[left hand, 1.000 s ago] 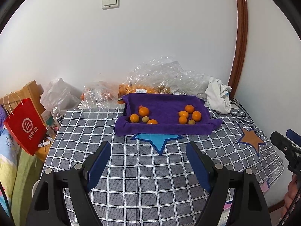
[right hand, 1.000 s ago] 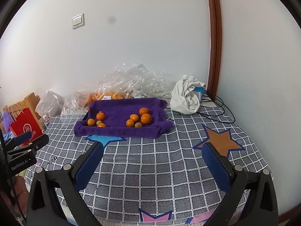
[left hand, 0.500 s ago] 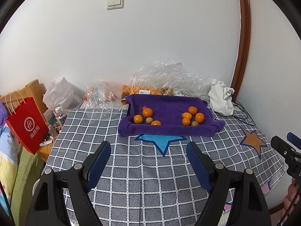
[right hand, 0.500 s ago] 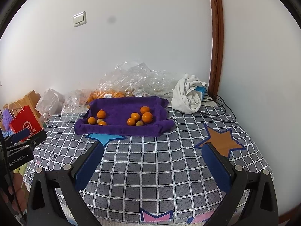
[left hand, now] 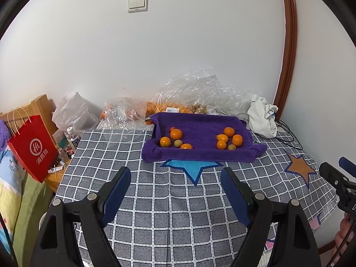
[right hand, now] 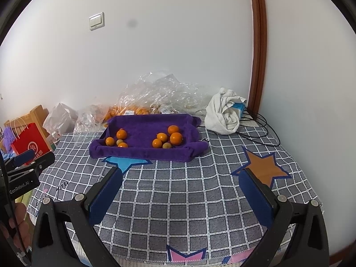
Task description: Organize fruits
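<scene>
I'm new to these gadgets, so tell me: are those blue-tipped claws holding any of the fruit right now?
No. The left gripper and the right gripper are both open and empty above the checked cloth; the fruits lie untouched on the purple towel.

Both wrist cameras look forward and slightly down from the near edge, left view left of right, sharing the distant purple towel [left hand: 200,131] [right hand: 146,126].

The light is bright, soft and even, with weak shadows. Both views are sharp. Fisheye distortion bends the edges, and the corners are black.
</scene>
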`<state>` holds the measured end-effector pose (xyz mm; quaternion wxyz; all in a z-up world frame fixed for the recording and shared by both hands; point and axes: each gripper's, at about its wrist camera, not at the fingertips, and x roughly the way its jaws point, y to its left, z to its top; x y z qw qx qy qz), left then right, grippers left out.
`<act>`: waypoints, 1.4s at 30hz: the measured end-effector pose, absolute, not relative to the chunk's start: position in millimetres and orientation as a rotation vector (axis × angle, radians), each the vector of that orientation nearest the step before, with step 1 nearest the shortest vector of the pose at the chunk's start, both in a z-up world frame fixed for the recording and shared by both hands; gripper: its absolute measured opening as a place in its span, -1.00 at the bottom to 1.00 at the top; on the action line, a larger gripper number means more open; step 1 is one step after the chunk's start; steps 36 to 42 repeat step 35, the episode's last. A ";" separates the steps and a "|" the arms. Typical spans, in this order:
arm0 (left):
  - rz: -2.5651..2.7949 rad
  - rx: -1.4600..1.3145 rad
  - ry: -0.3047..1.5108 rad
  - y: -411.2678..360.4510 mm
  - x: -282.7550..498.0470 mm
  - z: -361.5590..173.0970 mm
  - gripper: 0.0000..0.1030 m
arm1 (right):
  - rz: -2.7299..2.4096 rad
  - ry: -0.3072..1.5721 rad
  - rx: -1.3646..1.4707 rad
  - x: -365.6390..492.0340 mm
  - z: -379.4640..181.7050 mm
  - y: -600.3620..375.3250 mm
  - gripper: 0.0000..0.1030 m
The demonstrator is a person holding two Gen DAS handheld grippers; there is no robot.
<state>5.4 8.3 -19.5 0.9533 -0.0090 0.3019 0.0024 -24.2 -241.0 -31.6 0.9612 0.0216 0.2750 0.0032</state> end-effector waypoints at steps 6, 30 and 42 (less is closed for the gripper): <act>0.005 -0.017 0.613 7.8 4.7 -19.3 0.59 | 0.009 0.557 0.048 -24.0 -31.4 -241.4 0.99; 0.006 -0.020 0.612 8.3 7.0 -21.8 0.60 | 0.016 0.551 0.037 -21.8 -32.7 -239.5 0.99; 0.008 -0.005 0.615 6.3 10.5 -24.2 0.61 | 0.014 0.557 0.030 -17.7 -35.7 -238.0 0.99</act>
